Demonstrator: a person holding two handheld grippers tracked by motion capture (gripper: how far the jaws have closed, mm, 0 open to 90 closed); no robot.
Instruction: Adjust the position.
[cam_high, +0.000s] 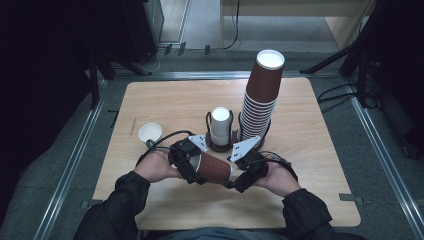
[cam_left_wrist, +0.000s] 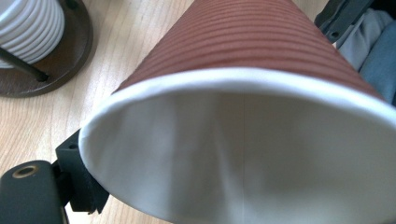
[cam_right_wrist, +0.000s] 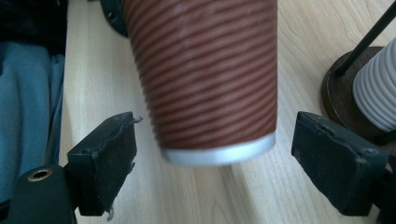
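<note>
paper cup held sideways between two tongs

while it lies on its side in the air just above the tabletop (cam_high: 300, 165), the brown ribbed paper cup (cam_high: 215, 169) hangs between the two hands, its open mouth toward the left tongs (cam_high: 192, 167) and its base toward the right tongs (cam_high: 239, 176). it looks very light and thin-walled, so a hard squeeze would likely dent it; the rolled white rim and the flat base ring are probably its stiffest places, and the ribbing should give the pads some purchase. the left tongs are clamped on the rim, one black pad showing outside the cup's lip in the left gripper view. the right tongs stand released, their two pads (cam_right_wrist: 108, 158) set apart on either side of the base without touching it, so a grasp low on the ribbed wall seems the natural hold. both forearms come in from the near edge, wrists turned inward so the tongs face each other. behind them stand a white cup stack (cam_high: 220, 125) in a dark holder, a tall brown cup stack (cam_high: 260, 95) and a small white cup (cam_high: 150, 132).
</note>
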